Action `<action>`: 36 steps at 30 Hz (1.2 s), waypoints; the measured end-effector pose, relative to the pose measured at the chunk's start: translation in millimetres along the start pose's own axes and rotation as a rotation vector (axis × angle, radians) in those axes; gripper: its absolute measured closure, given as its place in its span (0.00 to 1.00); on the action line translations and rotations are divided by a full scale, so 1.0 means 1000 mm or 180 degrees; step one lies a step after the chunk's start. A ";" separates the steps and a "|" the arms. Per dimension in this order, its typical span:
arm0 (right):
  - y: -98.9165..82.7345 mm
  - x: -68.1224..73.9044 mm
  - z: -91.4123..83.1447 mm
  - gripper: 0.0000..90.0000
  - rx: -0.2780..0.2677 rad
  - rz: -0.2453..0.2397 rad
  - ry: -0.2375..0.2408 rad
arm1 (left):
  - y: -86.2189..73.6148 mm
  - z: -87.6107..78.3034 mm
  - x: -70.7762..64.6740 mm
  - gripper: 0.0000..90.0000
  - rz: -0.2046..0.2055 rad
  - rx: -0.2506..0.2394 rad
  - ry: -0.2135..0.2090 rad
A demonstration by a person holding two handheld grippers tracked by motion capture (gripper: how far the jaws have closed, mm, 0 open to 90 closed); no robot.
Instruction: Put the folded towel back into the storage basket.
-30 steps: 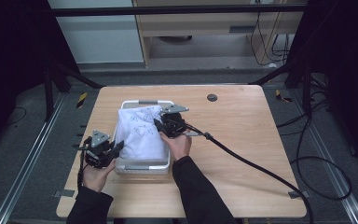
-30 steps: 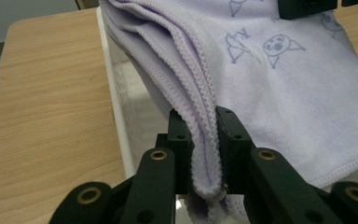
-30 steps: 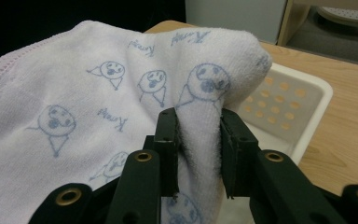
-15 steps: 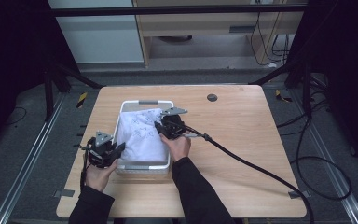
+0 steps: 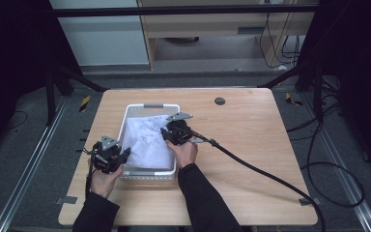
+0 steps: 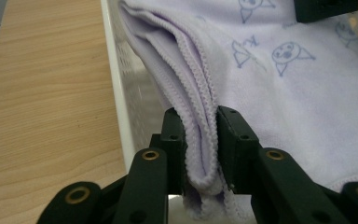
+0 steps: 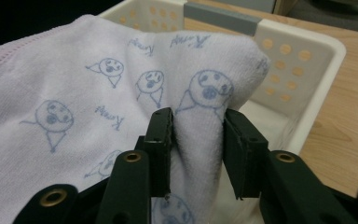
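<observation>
Counter (image 5: 251,145): pale wood top, seen from above; a small dark round disc (image 5: 219,101) sits near its far edge, well apart from everything else.
Basket (image 5: 149,107): white plastic with round holes in its walls and a grey handle at the far end; it stands on the left half of the counter.
Towel (image 5: 147,137): white to pale lilac, printed with blue cartoon faces and small script, with a stitched hem. It lies bunched inside the basket and rises above the rim; both tongs hold it.
Cable (image 5: 265,171): thick and black, trailing from the right tongs across the counter toward its near right corner.
Left tongs (image 6: 200,140): at the basket's near left corner, closed on a folded, hemmed edge of the towel, just inside the white wall.
Right tongs (image 7: 196,140): at the basket's right side, clamped on a fold of the towel; how tightly the cloth is squeezed there is hard to judge.
</observation>
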State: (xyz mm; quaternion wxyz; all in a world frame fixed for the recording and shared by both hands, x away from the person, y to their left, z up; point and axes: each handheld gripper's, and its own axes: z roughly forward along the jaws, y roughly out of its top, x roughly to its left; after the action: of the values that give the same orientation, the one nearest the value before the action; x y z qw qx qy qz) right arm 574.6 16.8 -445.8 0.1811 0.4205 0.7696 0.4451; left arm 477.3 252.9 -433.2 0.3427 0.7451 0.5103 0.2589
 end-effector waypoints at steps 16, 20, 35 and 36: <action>0.004 -0.016 -0.021 0.63 -0.0210 -0.0052 -0.0170 | 0.003 -0.004 -0.001 0.57 0.0002 0.0026 0.0095; 0.005 -0.020 -0.029 0.58 -0.0258 -0.0009 -0.0164 | 0.006 -0.009 -0.002 0.55 0.0015 -0.0013 0.0082; 0.010 -0.038 -0.066 0.47 -0.0397 -0.0028 -0.0235 | 0.006 -0.011 0.004 0.41 -0.0021 0.0140 0.0061; 0.010 -0.039 -0.068 0.47 -0.0404 -0.0014 -0.0242 | 0.006 -0.011 0.003 0.40 -0.0008 0.0142 0.0049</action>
State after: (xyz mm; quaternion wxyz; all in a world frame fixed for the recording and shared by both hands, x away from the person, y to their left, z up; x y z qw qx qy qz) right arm 557.5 -48.2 -404.6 0.2374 0.4231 0.7333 0.4763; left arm 473.6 257.2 -421.7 0.3225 0.7499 0.5195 0.2527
